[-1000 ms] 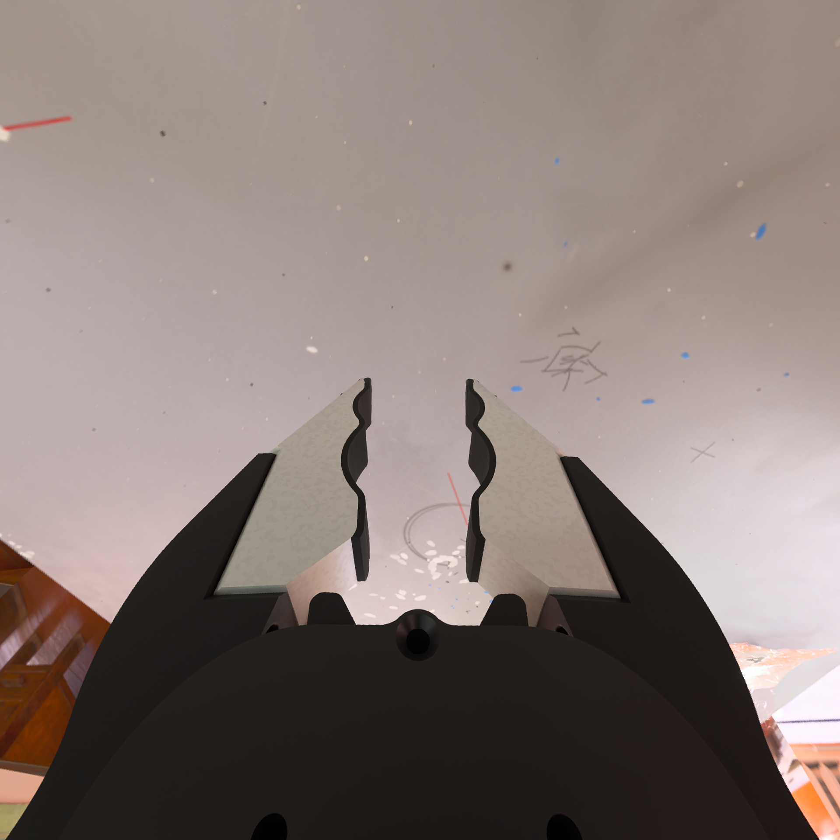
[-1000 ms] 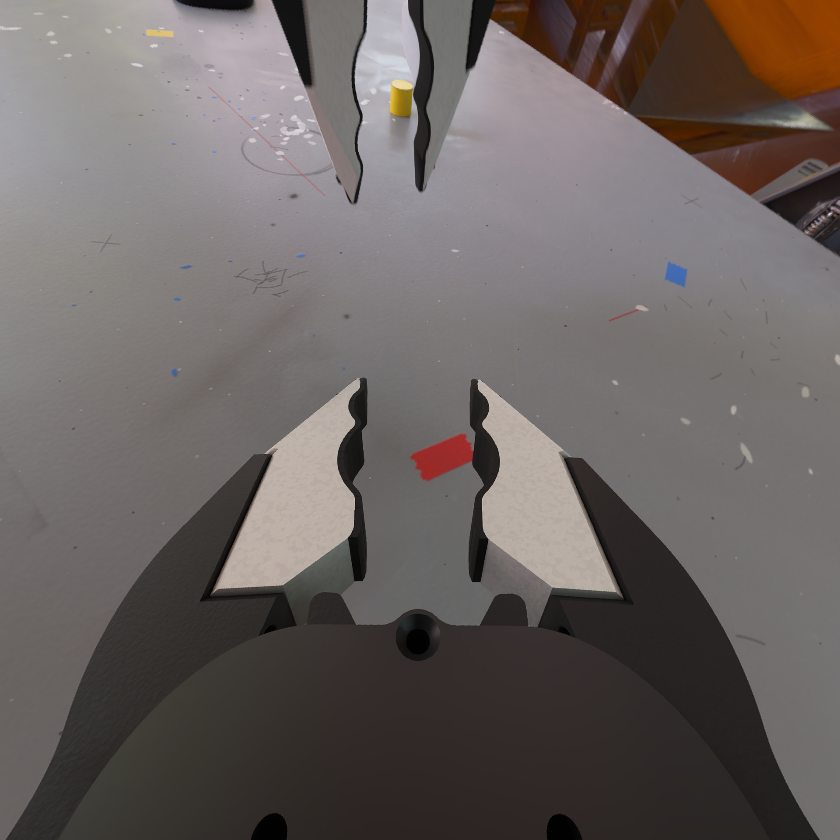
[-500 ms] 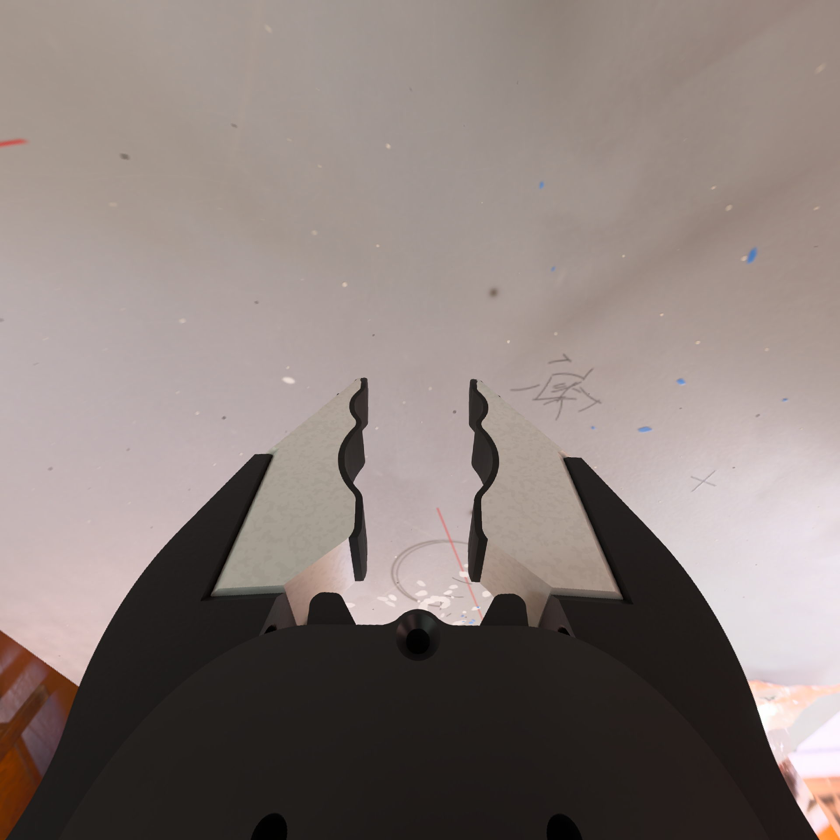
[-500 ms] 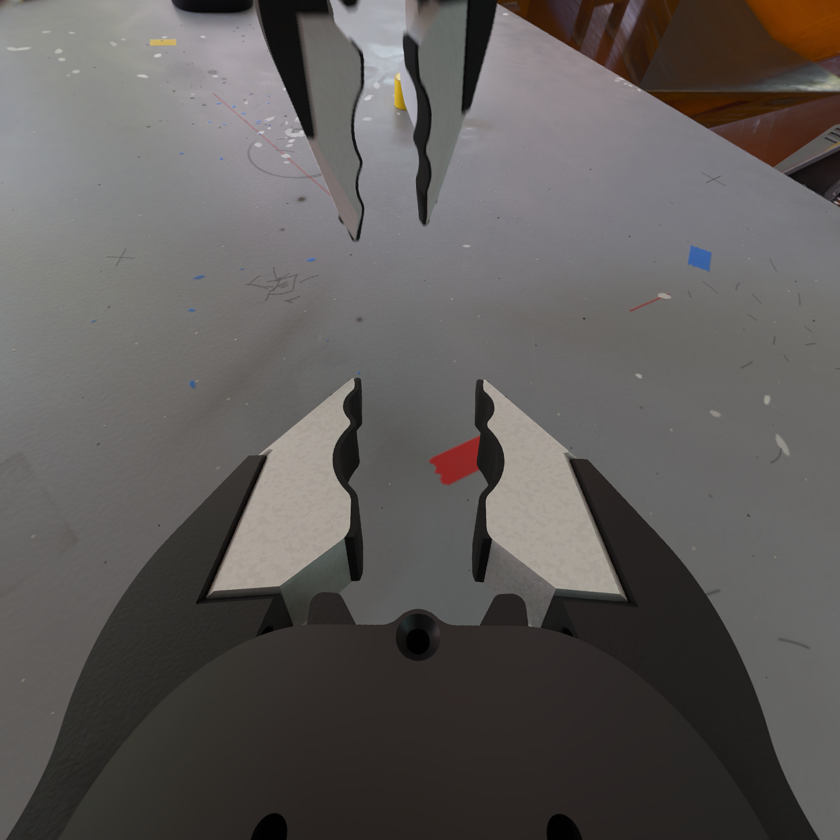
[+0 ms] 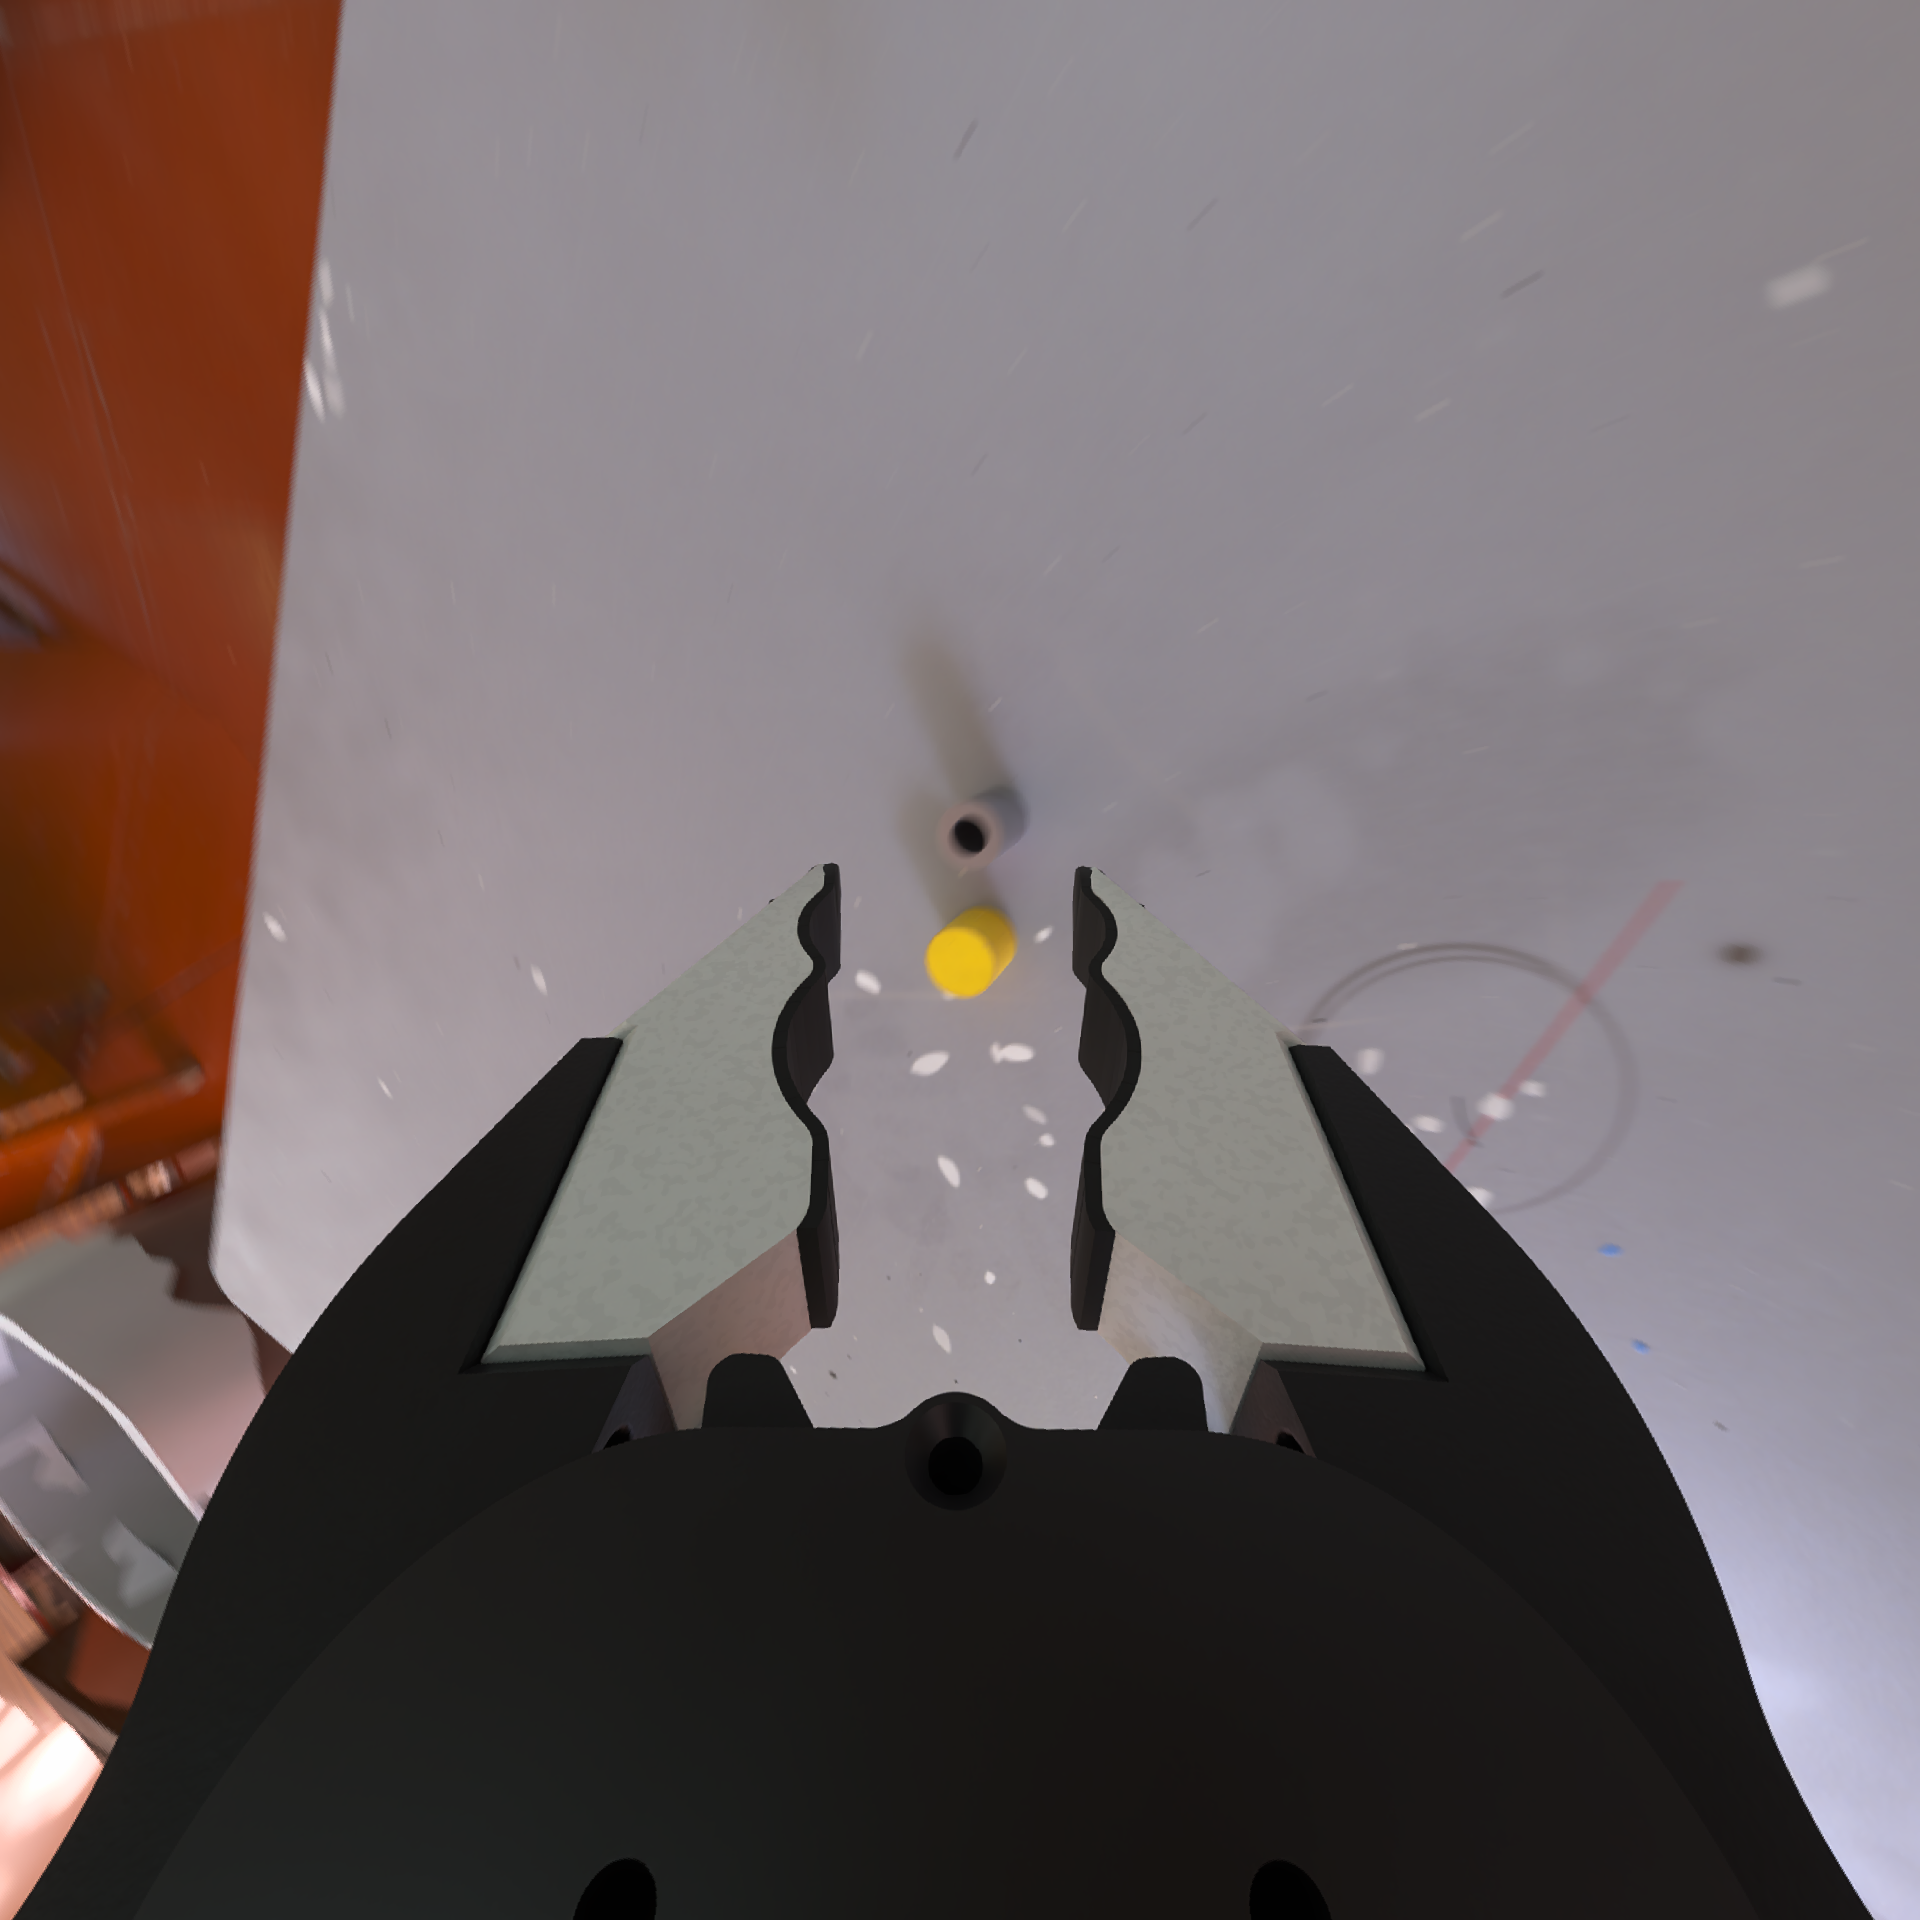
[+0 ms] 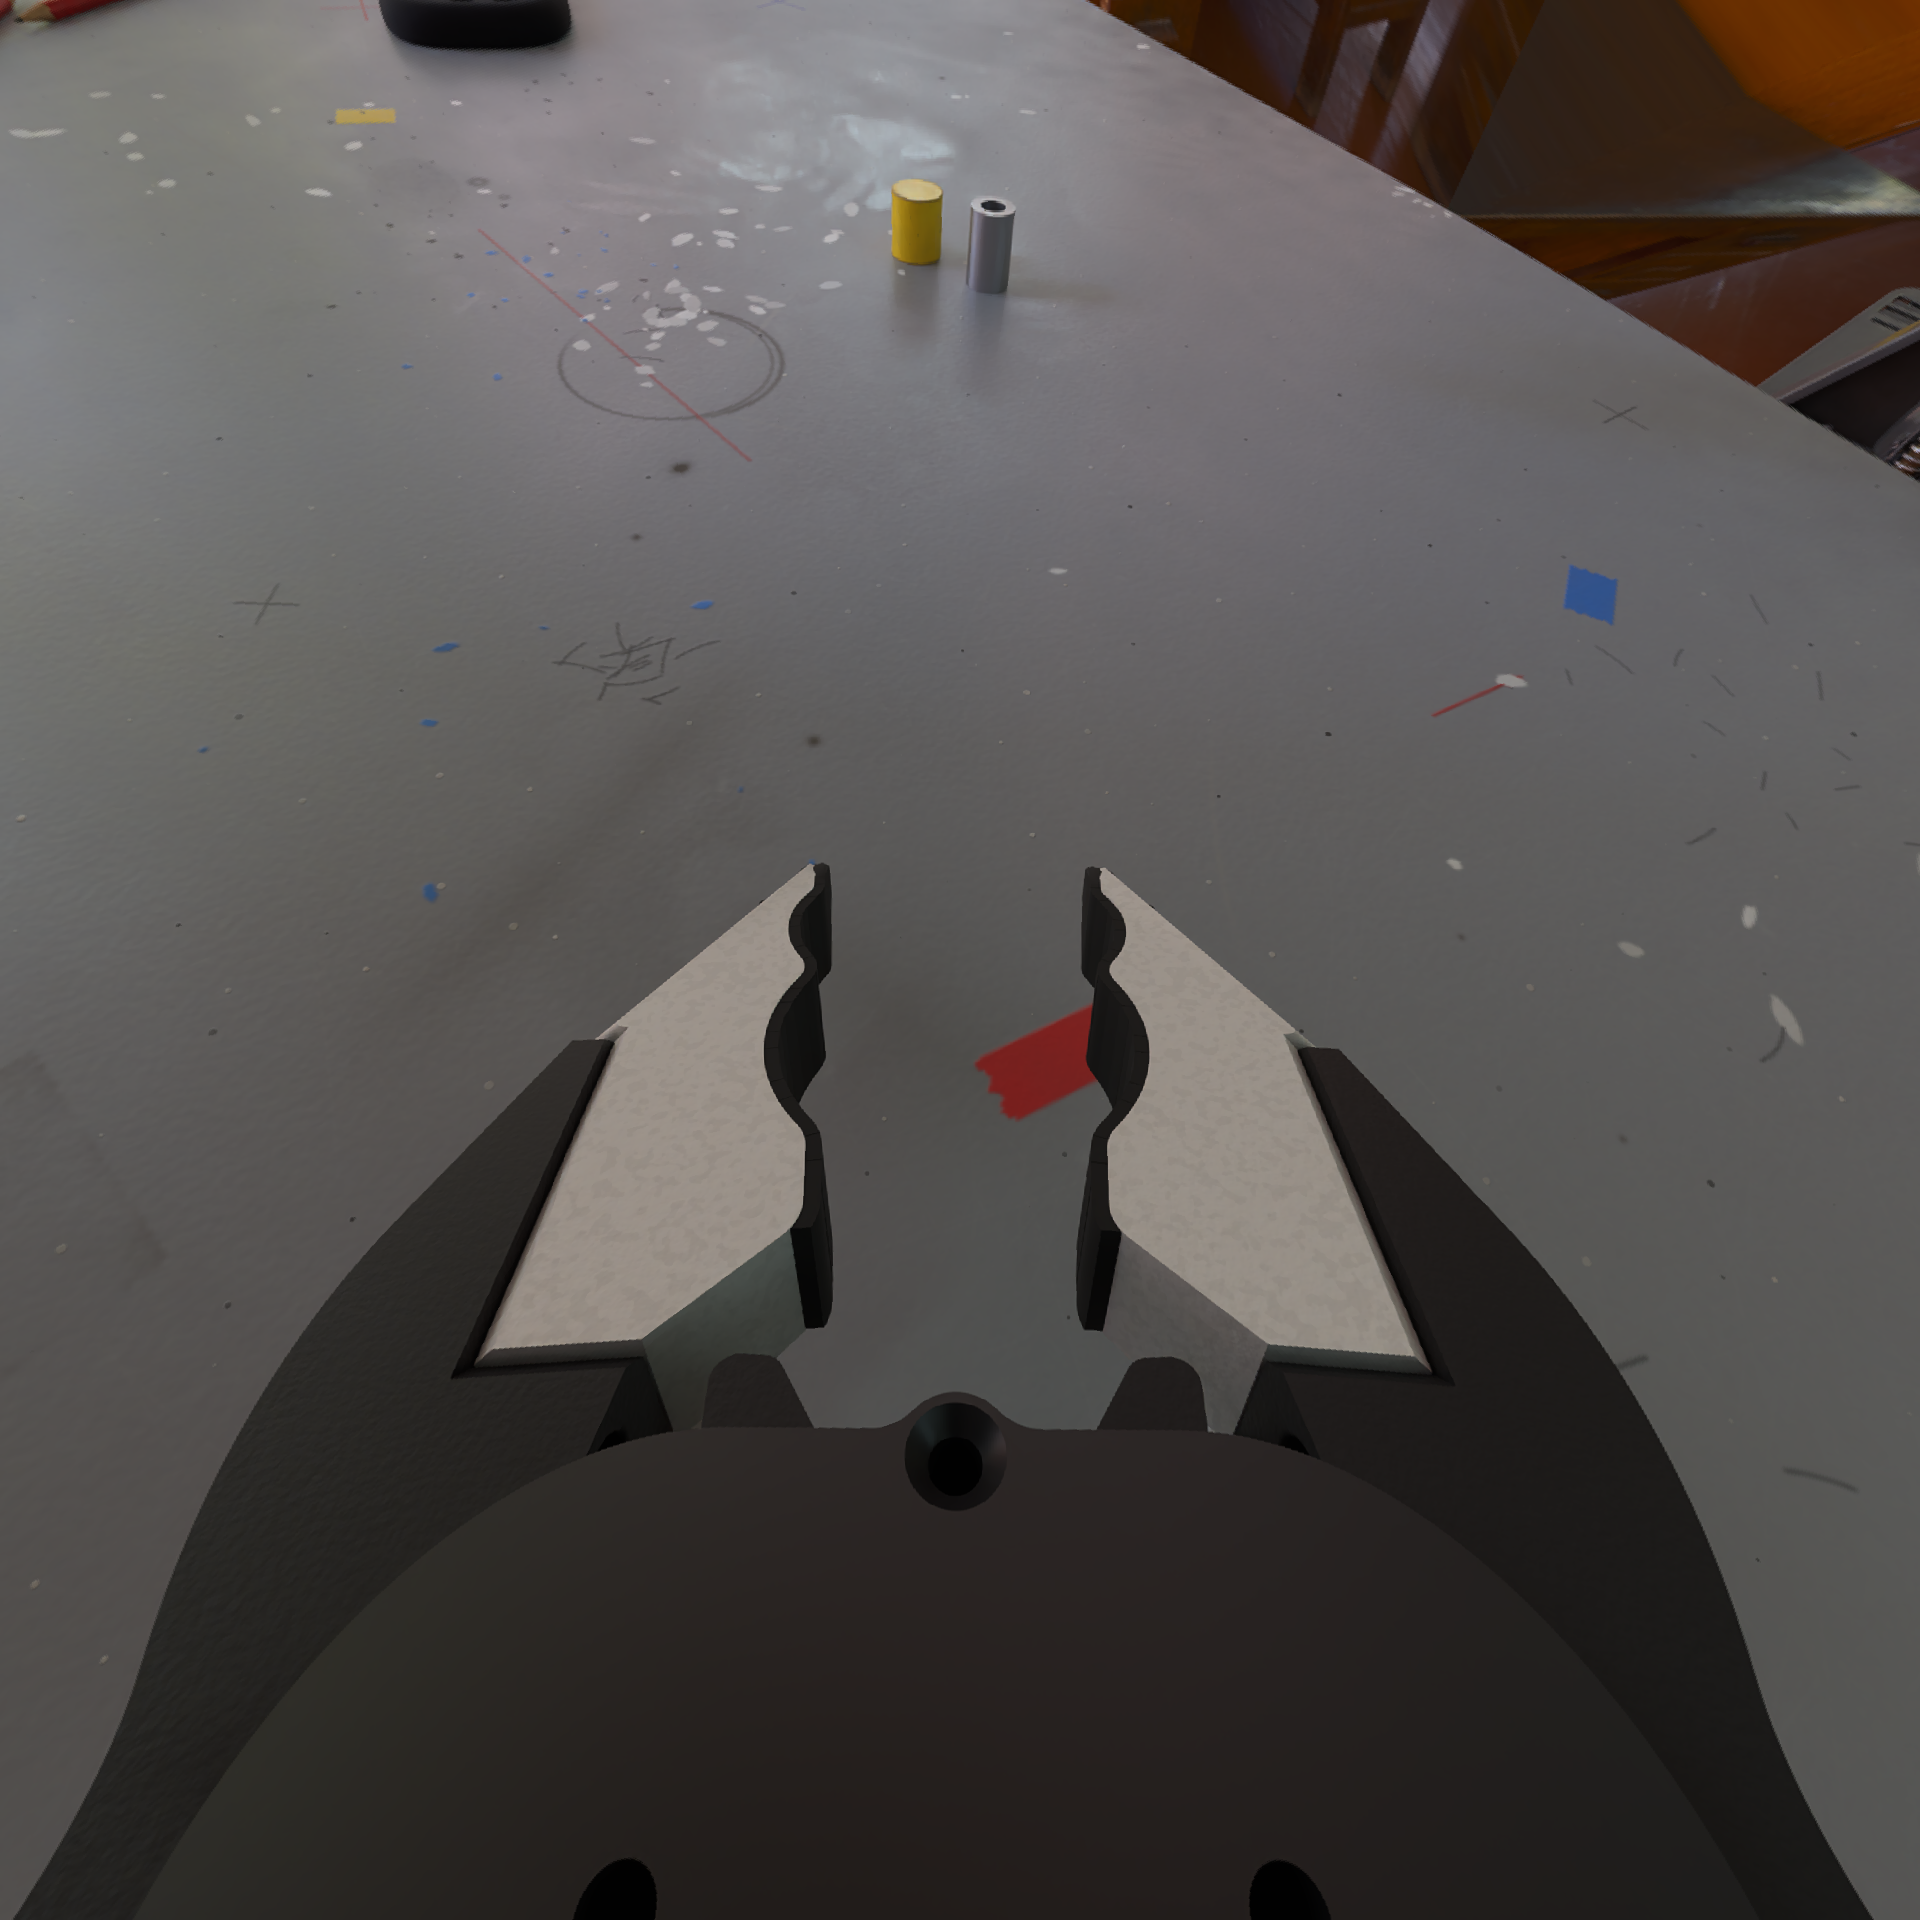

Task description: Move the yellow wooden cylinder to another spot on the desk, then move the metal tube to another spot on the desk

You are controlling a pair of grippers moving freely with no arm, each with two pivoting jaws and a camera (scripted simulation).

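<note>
The yellow wooden cylinder (image 5: 968, 952) stands upright on the grey desk (image 5: 1247, 416), seen from above between and just past my left fingertips. The metal tube (image 5: 982, 828) stands upright right beyond it. My left gripper (image 5: 954, 883) is open and empty, high above both. In the right wrist view the yellow cylinder (image 6: 915, 221) and the tube (image 6: 990, 244) stand side by side at the far end of the desk. My right gripper (image 6: 956, 883) is open and empty, low over the near desk, far from them.
The desk edge (image 5: 281, 727) runs down the left of the left wrist view, with an orange-brown drop beyond. A dark object (image 6: 475, 21) lies at the far desk edge. Paint marks, a drawn circle (image 6: 670, 364) and a red patch (image 6: 1039, 1062) are flat on the desk.
My left gripper has swung round and moved above the cylinder and tube, and has left the right wrist view. Both pieces now show unblocked there. My right gripper has hardly moved.
</note>
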